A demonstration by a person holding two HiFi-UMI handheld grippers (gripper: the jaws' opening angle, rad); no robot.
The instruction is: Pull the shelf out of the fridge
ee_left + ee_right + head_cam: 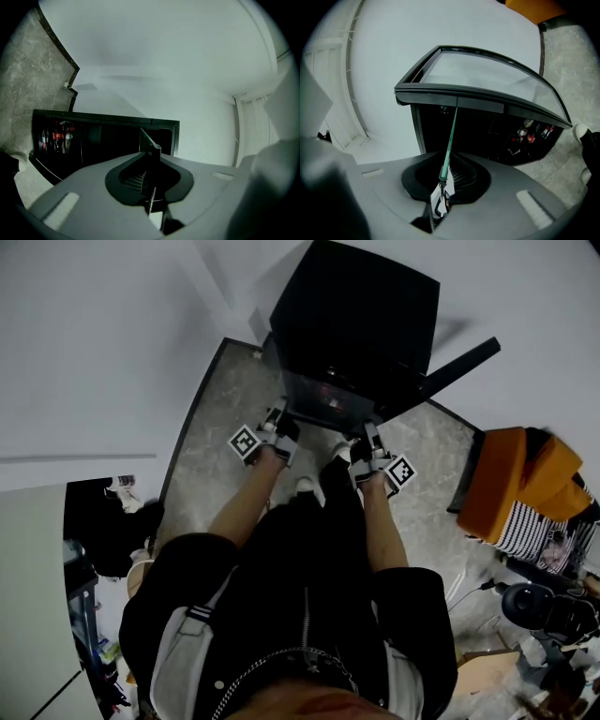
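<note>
Shelf (330, 401) tight in left hand-held gripper (149, 180) and right hand-held gripper (445, 176), before fridge (356, 306).

Fridge (356, 310) against wall (103, 334), shelf (328, 407) jutting from its front, door (461, 366) open right

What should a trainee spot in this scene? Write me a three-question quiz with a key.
1. True or false: the left gripper and the right gripper both clamp the glass shelf.
2. Where are the red drink cans? A) on the floor B) low inside the fridge C) on the glass shelf
3. Fill in: the fridge's glass door stands ___.
Key: 1 true; 2 B; 3 open.
</note>
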